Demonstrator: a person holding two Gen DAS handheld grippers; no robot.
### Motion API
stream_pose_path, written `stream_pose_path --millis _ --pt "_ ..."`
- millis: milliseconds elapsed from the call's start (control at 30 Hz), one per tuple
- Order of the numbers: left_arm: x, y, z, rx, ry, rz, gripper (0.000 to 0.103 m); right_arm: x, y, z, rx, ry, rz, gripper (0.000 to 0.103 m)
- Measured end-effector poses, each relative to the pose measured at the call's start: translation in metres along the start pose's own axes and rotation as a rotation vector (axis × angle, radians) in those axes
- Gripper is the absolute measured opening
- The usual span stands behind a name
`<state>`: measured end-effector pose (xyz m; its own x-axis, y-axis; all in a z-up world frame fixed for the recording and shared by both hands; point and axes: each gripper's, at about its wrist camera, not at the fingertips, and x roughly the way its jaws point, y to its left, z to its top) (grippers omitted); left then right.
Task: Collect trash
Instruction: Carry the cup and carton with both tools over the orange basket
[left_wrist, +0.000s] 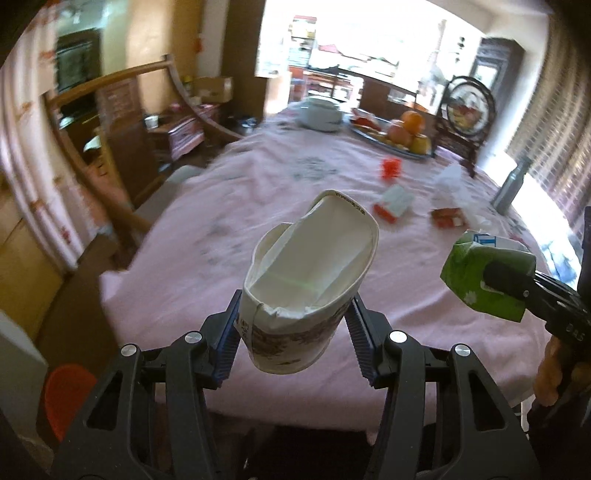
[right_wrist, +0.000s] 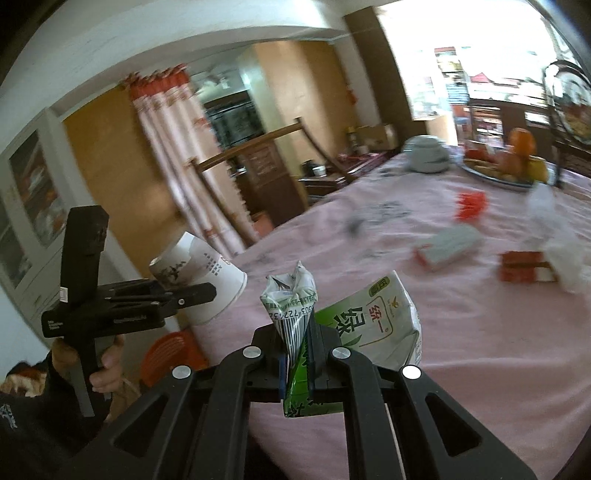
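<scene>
My left gripper is shut on a crumpled white paper cup, its mouth squashed flat and turned up toward the camera; the same cup shows at the left of the right wrist view, held in the air off the table's edge. My right gripper is shut on the pinched end of a flattened green tea carton, which also shows as the carton at the right of the left wrist view. Both hang above the near edge of the table with the pink cloth. Red and white packets lie further in.
On the table stand a fruit tray, a pale pot, a small red item, crumpled white plastic, another red packet and a grey bottle. A wooden chair is left of it. An orange basket sits on the floor.
</scene>
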<state>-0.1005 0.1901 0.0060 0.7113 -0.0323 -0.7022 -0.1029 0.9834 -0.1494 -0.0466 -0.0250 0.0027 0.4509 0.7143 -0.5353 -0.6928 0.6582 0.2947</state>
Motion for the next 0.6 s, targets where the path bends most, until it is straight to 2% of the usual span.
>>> stream_pose_path --millis 267,600 --pt "-0.040 0.058 -0.035 -0.096 -0.042 0.068 0.053 0.040 0.080 -0.010 -0.098 0.073 0.103 0.008" --pt "-0.070 0.113 -0.066 -0.215 -0.069 0.140 0.053 0.081 0.153 -0.020 -0.199 0.169 0.195 0.008"
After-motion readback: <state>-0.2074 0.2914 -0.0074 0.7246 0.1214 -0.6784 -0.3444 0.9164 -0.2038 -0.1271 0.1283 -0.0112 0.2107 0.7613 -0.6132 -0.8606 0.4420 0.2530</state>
